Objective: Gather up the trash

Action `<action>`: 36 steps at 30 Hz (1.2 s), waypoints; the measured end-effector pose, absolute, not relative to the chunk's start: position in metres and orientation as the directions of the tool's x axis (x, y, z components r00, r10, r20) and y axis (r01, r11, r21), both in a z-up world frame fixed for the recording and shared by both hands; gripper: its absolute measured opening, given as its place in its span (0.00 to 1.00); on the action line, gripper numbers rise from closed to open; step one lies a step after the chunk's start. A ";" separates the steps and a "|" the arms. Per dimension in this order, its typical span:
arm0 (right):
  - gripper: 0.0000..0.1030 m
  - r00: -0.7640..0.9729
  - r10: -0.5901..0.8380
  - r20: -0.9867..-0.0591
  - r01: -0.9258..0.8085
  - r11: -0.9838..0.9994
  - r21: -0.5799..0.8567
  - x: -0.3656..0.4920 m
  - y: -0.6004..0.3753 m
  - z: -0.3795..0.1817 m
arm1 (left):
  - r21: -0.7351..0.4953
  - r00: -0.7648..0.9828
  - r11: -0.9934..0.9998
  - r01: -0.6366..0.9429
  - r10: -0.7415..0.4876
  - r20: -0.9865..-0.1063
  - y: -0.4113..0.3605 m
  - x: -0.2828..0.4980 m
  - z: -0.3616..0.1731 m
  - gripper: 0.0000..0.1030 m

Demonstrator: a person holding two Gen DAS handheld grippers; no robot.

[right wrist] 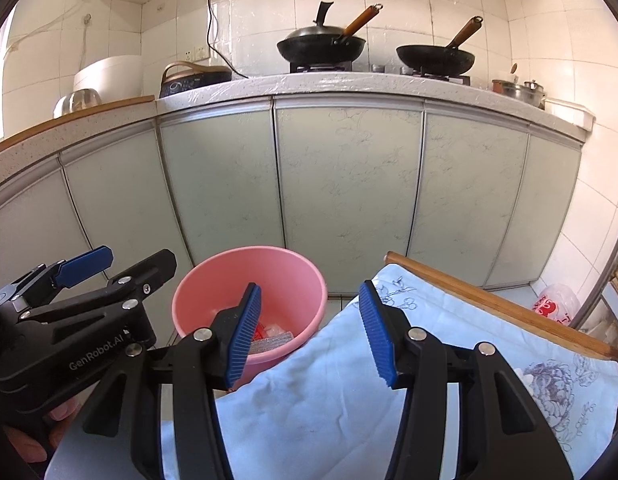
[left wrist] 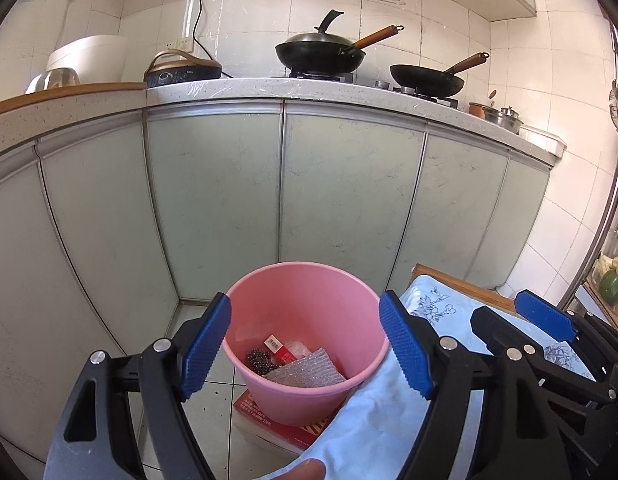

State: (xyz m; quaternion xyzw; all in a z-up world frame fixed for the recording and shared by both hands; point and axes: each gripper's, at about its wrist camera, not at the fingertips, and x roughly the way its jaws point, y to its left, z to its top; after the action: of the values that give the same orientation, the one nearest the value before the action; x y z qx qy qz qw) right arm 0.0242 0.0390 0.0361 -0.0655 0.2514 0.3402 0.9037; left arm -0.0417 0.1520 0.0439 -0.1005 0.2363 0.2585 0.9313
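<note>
Both grippers are held above a cloth-covered table edge in a tiled kitchen, and neither has anything between its pads. The left gripper (left wrist: pixel 305 346) is seen spread wide, its blue pads framing the pink bucket (left wrist: pixel 305 320), which sits at twelve o'clock, just ahead of and below the fingertips. The right gripper (right wrist: pixel 311 336) is held about half open, also empty; from it the bucket (right wrist: pixel 249 288) is found at about eleven o'clock, partly hidden behind its left pad, so the left gripper is judged the nearer and better lined up over the bucket's mouth.

Trash already collected is seen lying on the bucket's floor: a sheet of bubble wrap (left wrist: pixel 305 372), a red packet with a barcode label (left wrist: pixel 279 350) and a dark beaded clump (left wrist: pixel 259 359). The bucket is stood on a red box (left wrist: pixel 265 420) on the floor tiles, touching the hanging corner of the light blue cloth (right wrist: pixel 329 392). No loose trash is visible on the cloth itself.

Beyond, pale cabinet doors (left wrist: pixel 213 188) are seen at twelve o'clock, with two woks (left wrist: pixel 321 56) left on the hob above.
</note>
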 end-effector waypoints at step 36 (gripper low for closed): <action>0.50 0.687 0.550 -0.474 -0.600 0.798 0.056 -0.005 -0.010 0.041 | -0.048 0.760 0.853 -0.519 0.435 -0.483 0.116 -0.065 0.048 0.73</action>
State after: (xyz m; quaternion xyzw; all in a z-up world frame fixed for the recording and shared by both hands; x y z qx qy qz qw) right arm -0.0048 -0.0101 0.0408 -0.0519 0.2409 0.3134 0.9171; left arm -0.0653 0.1161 0.0483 -0.0899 0.2341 0.2553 0.9338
